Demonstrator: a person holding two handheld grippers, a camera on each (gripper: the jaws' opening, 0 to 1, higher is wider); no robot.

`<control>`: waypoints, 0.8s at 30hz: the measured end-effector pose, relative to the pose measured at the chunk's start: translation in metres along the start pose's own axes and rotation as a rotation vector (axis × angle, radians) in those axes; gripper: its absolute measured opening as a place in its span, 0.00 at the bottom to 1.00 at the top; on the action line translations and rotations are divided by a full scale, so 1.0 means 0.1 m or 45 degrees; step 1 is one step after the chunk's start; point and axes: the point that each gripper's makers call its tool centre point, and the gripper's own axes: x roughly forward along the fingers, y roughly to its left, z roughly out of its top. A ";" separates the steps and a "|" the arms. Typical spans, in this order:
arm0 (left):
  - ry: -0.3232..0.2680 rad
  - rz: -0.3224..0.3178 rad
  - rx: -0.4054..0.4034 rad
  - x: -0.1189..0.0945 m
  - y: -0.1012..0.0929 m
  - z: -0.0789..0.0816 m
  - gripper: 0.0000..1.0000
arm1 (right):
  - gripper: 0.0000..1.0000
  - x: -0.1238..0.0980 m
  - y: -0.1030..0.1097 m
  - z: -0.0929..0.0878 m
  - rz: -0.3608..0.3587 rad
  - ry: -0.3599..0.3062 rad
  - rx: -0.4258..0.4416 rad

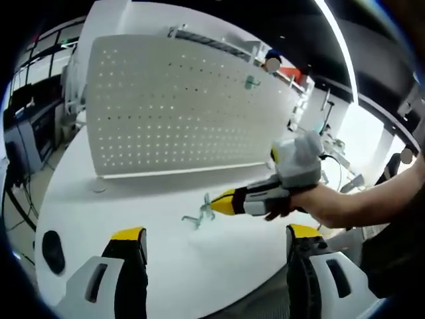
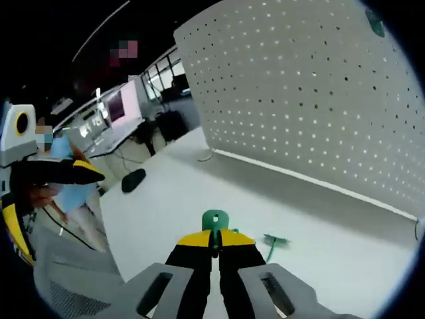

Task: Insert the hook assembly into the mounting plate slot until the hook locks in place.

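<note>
A white perforated mounting plate (image 1: 179,106) (image 2: 312,86) stands upright on the white table (image 1: 166,266). One green hook (image 1: 250,82) (image 2: 376,26) hangs high on the plate. My right gripper (image 1: 216,203) (image 2: 214,244) hovers low over the table, shut on a green hook assembly (image 2: 214,218) that sticks out past its tips. Another green hook (image 1: 192,219) (image 2: 272,242) lies loose on the table just beside it. My left gripper (image 1: 214,236) is open and holds nothing, back near the table's front edge. One of its fingers (image 2: 76,171) shows at the left of the right gripper view.
A black oval object (image 1: 53,249) (image 2: 133,179) lies on the table near its left edge. A person's forearm (image 1: 345,199) reaches in from the right. Desks, screens and cables stand beyond the table (image 2: 166,199).
</note>
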 end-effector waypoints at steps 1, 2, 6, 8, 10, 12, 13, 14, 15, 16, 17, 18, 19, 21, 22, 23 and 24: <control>-0.004 0.000 0.004 -0.01 0.00 0.01 0.88 | 0.00 -0.02 0.01 0.04 0.002 -0.013 -0.002; -0.006 0.001 0.007 -0.01 0.00 0.01 0.88 | 0.00 -0.05 0.03 0.09 0.005 -0.023 -0.009; -0.004 0.004 0.026 -0.02 0.00 0.01 0.88 | 0.01 -0.18 0.09 0.26 0.021 -0.068 -0.037; -0.004 0.008 0.026 -0.03 0.01 0.01 0.88 | 0.01 -0.24 0.12 0.34 0.033 -0.102 -0.008; -0.007 0.013 0.027 -0.03 0.02 0.02 0.87 | 0.01 -0.32 0.16 0.42 0.043 -0.121 -0.017; -0.010 0.017 0.037 -0.04 0.03 0.04 0.86 | 0.01 -0.40 0.22 0.49 0.069 -0.139 -0.031; -0.010 0.017 0.044 -0.04 0.03 0.05 0.86 | 0.01 -0.46 0.27 0.54 0.089 -0.150 -0.036; -0.010 0.018 0.048 -0.04 0.03 0.06 0.86 | 0.01 -0.50 0.30 0.55 0.098 -0.153 -0.039; -0.009 0.021 0.058 -0.03 0.03 0.07 0.85 | 0.01 -0.56 0.35 0.59 0.112 -0.164 -0.048; -0.010 0.022 0.063 -0.03 0.03 0.08 0.85 | 0.01 -0.60 0.39 0.61 0.125 -0.173 -0.049; -0.010 0.023 0.066 -0.03 0.03 0.08 0.85 | 0.01 -0.66 0.44 0.64 0.143 -0.187 -0.043; -0.013 0.023 0.070 -0.03 0.03 0.10 0.84 | 0.01 -0.70 0.48 0.64 0.151 -0.191 -0.045; -0.016 0.023 0.071 -0.03 0.02 0.11 0.84 | 0.01 -0.73 0.51 0.65 0.161 -0.195 -0.046; -0.020 0.023 0.071 -0.03 0.02 0.13 0.83 | 0.01 -0.81 0.62 0.66 0.189 -0.210 -0.043; -0.021 0.020 0.071 -0.02 0.02 0.15 0.83 | 0.01 -0.85 0.67 0.65 0.199 -0.209 -0.047; -0.025 0.020 0.075 -0.02 0.02 0.16 0.83 | 0.01 -0.86 0.68 0.64 0.201 -0.208 -0.050; -0.030 0.021 0.080 -0.02 0.01 0.17 0.83 | 0.01 -0.89 0.73 0.62 0.204 -0.204 -0.072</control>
